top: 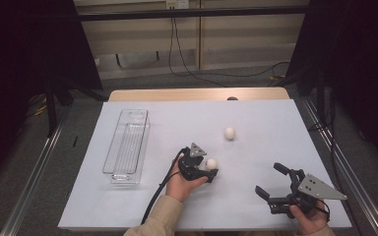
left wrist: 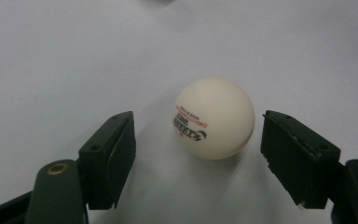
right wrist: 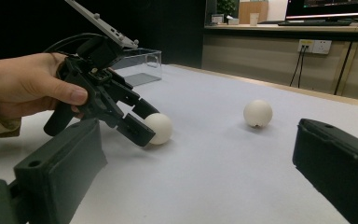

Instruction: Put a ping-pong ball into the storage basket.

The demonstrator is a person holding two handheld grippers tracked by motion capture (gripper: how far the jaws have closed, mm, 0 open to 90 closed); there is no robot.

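Observation:
A white ping-pong ball (top: 211, 163) with printed lettering rests on the white table cover, near the middle. My left gripper (top: 209, 167) sits low around it. In the left gripper view the ball (left wrist: 214, 118) lies between the two black jaws, nearer the right one, with a gap showing on each side. The right gripper view shows that gripper (right wrist: 144, 122) from the side, its fingers flanking the ball (right wrist: 159, 128). My right gripper (top: 268, 179) stands open at the front right, with nothing between its jaws. A second white ball (top: 230, 132) lies farther back.
A clear, empty rectangular bin (top: 127, 145) stands lengthwise at the left of the table cover (top: 256, 123). Metal rails run along both sides of the table. Cables lie on the floor behind it.

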